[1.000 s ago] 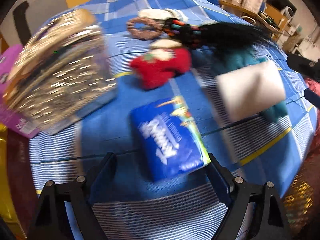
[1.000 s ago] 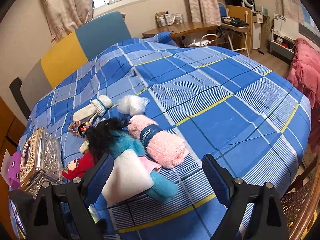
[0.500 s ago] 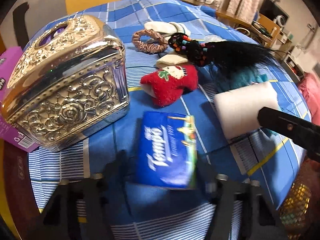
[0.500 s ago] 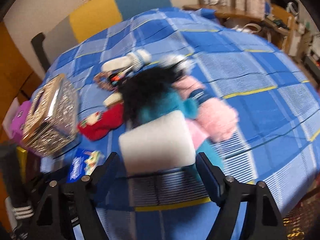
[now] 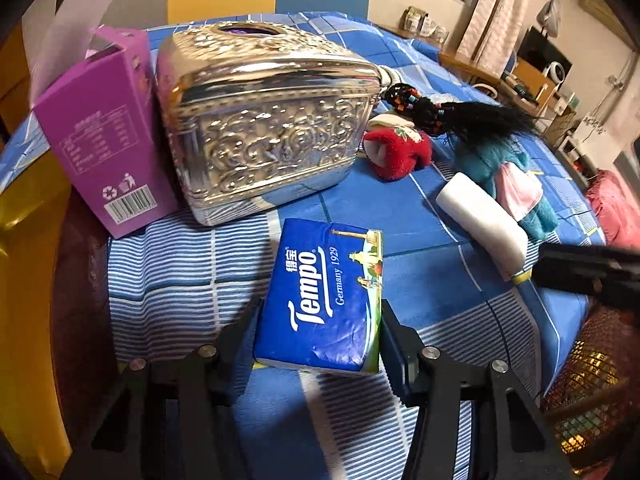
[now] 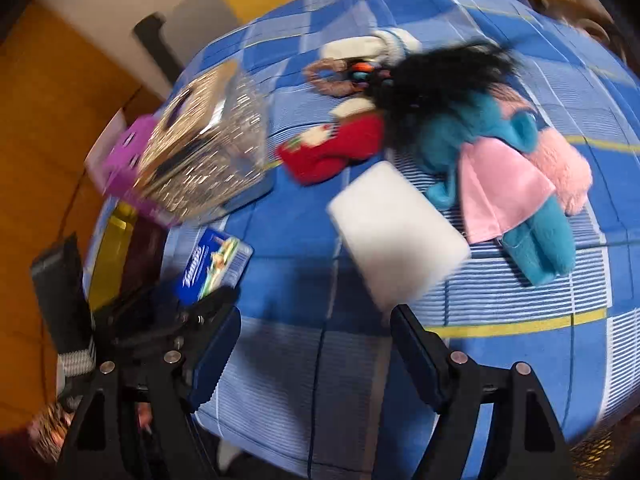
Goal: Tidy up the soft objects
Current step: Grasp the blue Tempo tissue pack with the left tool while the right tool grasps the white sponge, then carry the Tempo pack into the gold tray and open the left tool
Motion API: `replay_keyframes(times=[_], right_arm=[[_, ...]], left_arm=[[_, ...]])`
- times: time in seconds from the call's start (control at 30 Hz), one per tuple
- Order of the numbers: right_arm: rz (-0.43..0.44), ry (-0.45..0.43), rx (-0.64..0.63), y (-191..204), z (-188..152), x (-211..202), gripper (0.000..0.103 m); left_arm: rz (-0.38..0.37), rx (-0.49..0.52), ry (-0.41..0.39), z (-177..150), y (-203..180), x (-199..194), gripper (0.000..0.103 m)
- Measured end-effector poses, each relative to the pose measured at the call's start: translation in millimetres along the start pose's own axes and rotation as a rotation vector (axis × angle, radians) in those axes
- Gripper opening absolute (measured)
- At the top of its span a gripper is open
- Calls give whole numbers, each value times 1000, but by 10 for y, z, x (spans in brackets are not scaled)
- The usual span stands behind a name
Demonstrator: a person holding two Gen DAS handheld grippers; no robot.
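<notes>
Sorting barely begun, by the look of it; entries as follows.

Left gripper (image 5: 318, 330): jaws closed on the blue Tempo tissue pack (image 5: 326, 296), gripping its near end from both sides; pack lies low over the blue checked bedspread (image 5: 192, 264), and whether it rests on the cloth or is lifted cannot be told.

Right gripper (image 6: 316, 338): jaws spread wide, nothing between them; it hovers just short of the white sponge block (image 6: 398, 236), not touching; view is motion-blurred.

Silver embossed tissue box (image 5: 264, 120): upright on the bed, slot on top; purple carton (image 5: 100, 128) stands touching its left side.

Loose soft items, none gathered: red plush slipper (image 5: 396, 152) just right of the silver box; black-haired teal doll (image 6: 472, 128) in a pink skirt, lying beside the sponge block; pink fluffy roll (image 6: 568, 172) against the doll; scrunchie (image 6: 332, 76) and white sock (image 6: 360, 46) further back.

Judgement: one item in hand, a second about to be taken; every remaining piece still scattered, no visible pile or destination yet.
</notes>
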State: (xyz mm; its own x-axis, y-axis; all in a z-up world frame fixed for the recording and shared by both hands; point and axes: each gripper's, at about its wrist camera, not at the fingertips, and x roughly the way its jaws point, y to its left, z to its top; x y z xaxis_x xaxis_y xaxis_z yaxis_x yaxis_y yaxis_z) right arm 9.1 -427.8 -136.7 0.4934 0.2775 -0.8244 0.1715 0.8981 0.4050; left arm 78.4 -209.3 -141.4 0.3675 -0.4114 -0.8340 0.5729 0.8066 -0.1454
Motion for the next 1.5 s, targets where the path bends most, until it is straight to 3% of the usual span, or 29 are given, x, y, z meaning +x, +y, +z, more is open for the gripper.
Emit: replay_keyframes(times=[0.07, 0.17, 0.37, 0.47, 0.53, 0.67, 1.0, 1.27, 1.5], right_arm=[[-85, -37, -69, 75, 15, -58, 79], [-277, -99, -201, 137, 157, -67, 79], [-385, 24, -280, -8, 400, 398, 75], [-381, 87, -252, -123, 391, 575, 64], [-367, 53, -236, -154, 401, 500, 60], [-369, 56, -195, -215, 363, 466, 59], [-268, -8, -161, -35, 178, 287, 59], [-231, -34, -174, 159, 95, 280, 59], [-223, -79, -171, 186, 92, 231, 59]], left_arm=[[5, 14, -7, -16, -34, 30, 55], [17, 22, -16, -16, -95, 88, 56], [-6, 32, -26, -29, -79, 74, 55], [-32, 1, -26, -19, -35, 61, 55], [-54, -24, -25, -3, 2, 22, 54], [-62, -25, -54, 43, 35, -147, 54], [-48, -11, -180, 321, 280, -857, 54], [52, -53, -301, 647, 929, -1428, 55], [152, -162, -305, 634, 1828, -1550, 55]])
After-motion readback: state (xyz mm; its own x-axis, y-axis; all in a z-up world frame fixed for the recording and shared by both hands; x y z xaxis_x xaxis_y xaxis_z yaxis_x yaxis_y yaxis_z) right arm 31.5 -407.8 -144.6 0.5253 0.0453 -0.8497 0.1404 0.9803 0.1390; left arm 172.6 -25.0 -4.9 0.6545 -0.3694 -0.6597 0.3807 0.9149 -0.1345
